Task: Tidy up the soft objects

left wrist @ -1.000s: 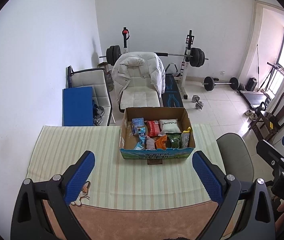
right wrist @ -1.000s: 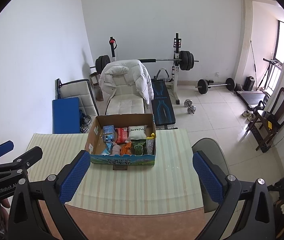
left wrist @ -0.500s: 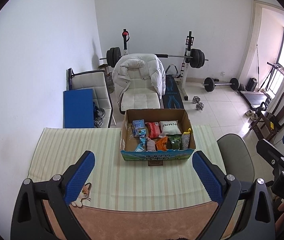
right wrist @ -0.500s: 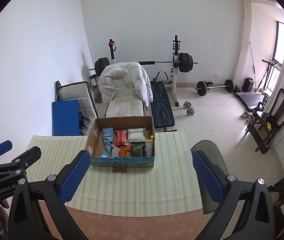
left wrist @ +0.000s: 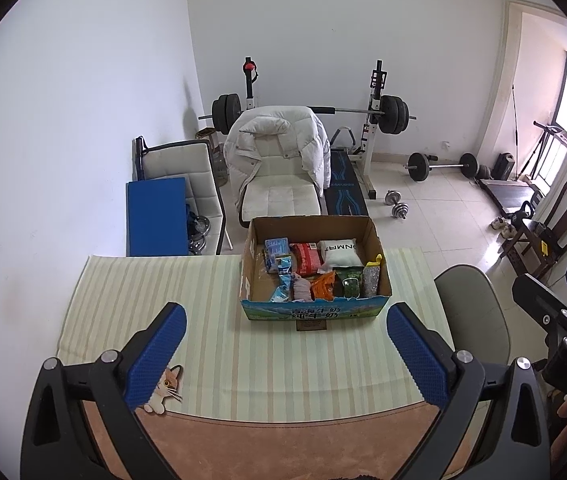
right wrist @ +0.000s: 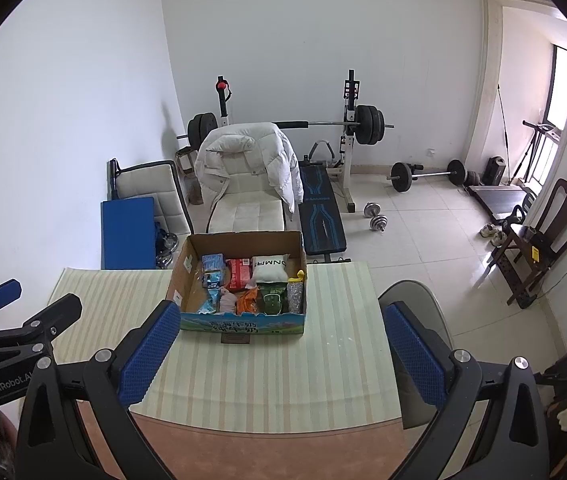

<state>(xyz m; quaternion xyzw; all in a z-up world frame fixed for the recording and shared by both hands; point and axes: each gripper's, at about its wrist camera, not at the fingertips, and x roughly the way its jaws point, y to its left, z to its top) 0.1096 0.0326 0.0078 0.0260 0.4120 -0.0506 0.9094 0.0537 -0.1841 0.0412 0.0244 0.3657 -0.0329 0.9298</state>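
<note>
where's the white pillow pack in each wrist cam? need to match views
Left wrist: white pillow pack lies at the back right of the cardboard box, slightly right of picture centre.
Right wrist: white pillow pack sits at the back right of the box, just left of centre.
Shared landmark: the red packet directly to its left.

Open tablecloth (left wrist: 211,320) before box (left wrist: 315,312)
</note>
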